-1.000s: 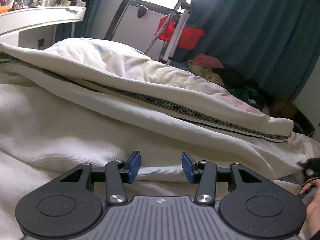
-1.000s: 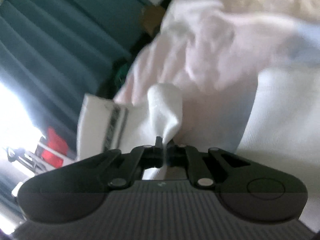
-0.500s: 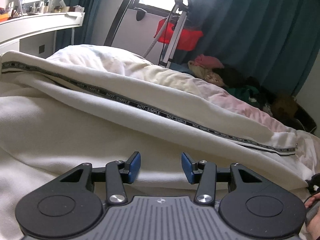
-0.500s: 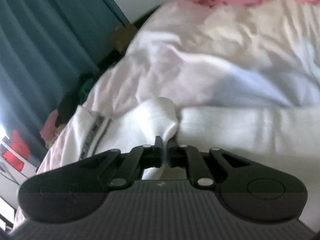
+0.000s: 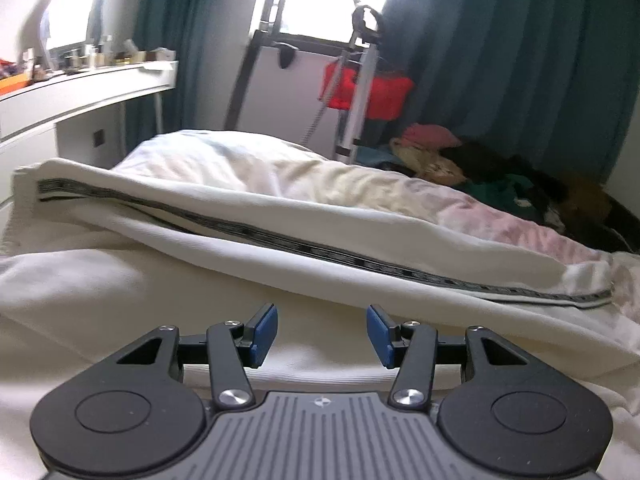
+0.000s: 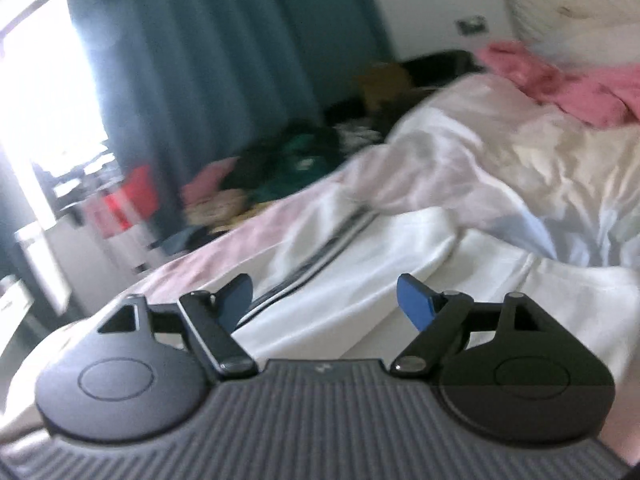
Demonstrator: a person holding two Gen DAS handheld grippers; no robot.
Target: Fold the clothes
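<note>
Left wrist view: left gripper [image 5: 322,334] is held wide apart, empty, over ribbed cream garment [image 5: 280,240] with black lettered stripe [image 5: 360,258]. Right gripper [image 6: 326,300] is likewise spread, nothing gripped, near garment's crumpled edge.

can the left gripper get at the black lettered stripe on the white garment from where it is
Probably yes: the left gripper is open, over the white garment, and nothing lies between it and the black lettered stripe just ahead.

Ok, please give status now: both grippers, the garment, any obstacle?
Left gripper open, empty. Right gripper open, empty. White garment with black printed stripe lies on the bed. Nothing blocking.
</note>
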